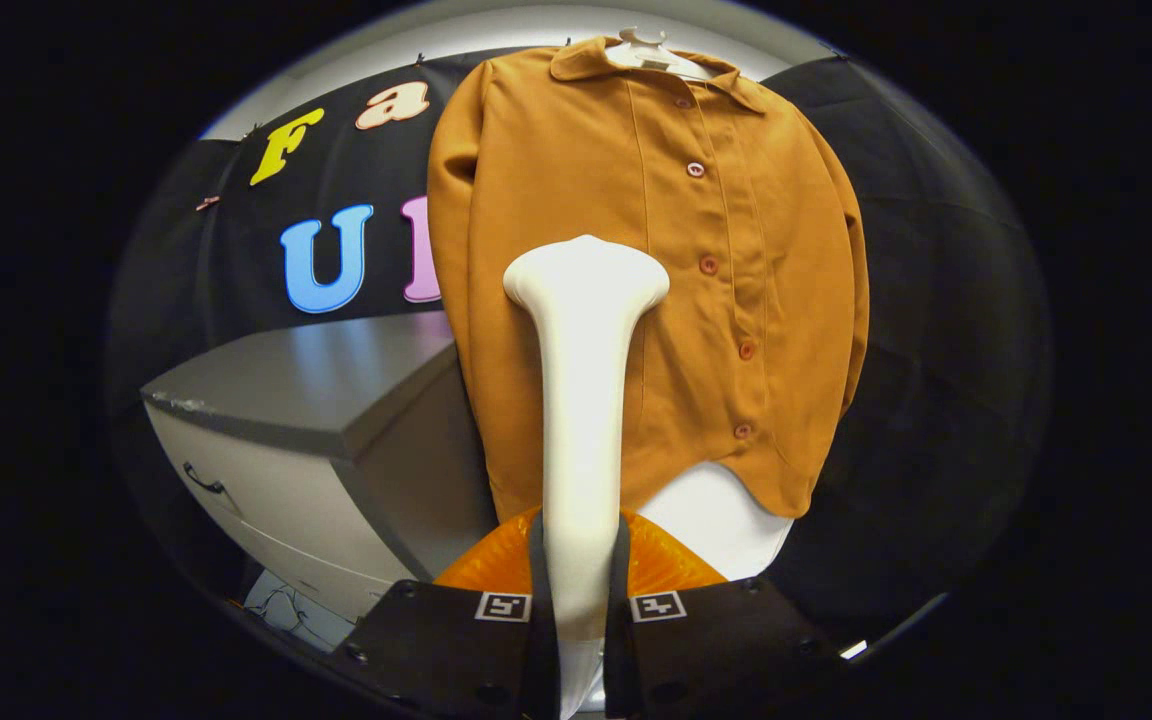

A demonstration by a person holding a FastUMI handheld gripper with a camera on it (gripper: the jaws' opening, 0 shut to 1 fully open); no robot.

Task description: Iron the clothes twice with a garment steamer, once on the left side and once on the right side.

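My jaws (pixel 576 600) are closed on the white handle of the garment steamer (pixel 584 400), both fingers pressing on its sides. The steamer stands upright between them, and its wide head is in front of the left half of the shirt (pixel 656 280). Just beyond the fingers there is something orange (pixel 666 565), I cannot tell what it is. The mustard-brown shirt with a row of buttons hangs on a white hanger (pixel 648 50) before the black wall. Beside the shirt stands a grey cabinet (pixel 316 440) with a drawer handle.
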